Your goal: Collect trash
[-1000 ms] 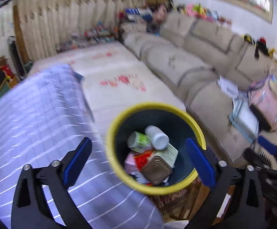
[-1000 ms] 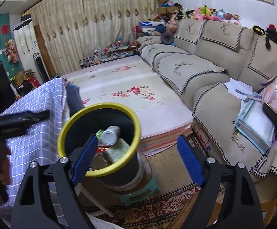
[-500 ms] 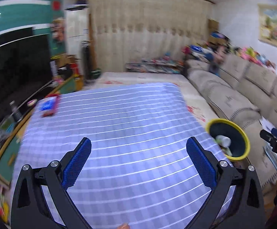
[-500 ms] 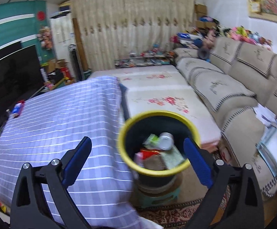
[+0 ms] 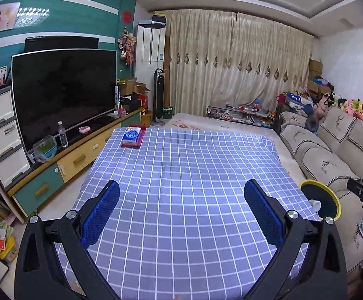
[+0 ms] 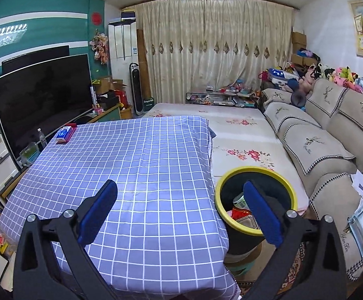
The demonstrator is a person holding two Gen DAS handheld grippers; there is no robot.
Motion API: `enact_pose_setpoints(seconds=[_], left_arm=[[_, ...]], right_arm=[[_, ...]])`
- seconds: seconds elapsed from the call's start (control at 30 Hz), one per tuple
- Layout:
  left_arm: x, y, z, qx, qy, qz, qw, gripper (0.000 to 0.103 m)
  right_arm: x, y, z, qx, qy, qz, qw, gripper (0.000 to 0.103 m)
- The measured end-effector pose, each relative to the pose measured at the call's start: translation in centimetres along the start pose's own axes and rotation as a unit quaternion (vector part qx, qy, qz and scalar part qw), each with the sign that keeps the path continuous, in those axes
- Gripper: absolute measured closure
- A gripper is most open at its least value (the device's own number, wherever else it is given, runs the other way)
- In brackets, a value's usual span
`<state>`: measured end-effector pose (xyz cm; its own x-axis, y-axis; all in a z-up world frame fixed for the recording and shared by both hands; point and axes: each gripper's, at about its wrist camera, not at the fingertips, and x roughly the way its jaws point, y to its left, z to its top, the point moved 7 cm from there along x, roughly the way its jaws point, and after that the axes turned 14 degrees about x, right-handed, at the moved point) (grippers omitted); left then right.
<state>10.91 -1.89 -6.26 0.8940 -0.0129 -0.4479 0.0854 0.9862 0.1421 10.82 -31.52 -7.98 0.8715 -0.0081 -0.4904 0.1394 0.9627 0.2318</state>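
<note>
Checked cloth (image 5: 181, 187) lies nearly bare, both the left gripper (image 5: 181, 215) and right gripper (image 6: 180, 212) spread and empty, the full bin (image 6: 256, 200) at its right edge, easily knocked by a careless swing.

checked table (image 5: 181, 200), tissue pack (image 5: 131, 136) atop

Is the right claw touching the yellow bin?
Cannot tell. In the right wrist view one finger overlaps the bin, hiding any gap or contact.
</note>
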Motion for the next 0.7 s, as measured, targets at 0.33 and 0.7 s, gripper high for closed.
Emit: enact_pose_setpoints(seconds=[0.33, 0.7], left_arm=[[-0.6, -0.8, -0.4, 0.0, 0.004, 0.006, 1.0, 0.005], [0.5, -1.8, -0.2, 0.007, 0.013, -0.001, 0.9999, 0.005]], right_arm=[[-0.5, -0.2, -0.4, 0.008, 0.001, 0.004, 1.0, 0.007], [-0.2, -0.2, -0.7, 0.011, 0.007, 0.003, 1.0, 0.007]])
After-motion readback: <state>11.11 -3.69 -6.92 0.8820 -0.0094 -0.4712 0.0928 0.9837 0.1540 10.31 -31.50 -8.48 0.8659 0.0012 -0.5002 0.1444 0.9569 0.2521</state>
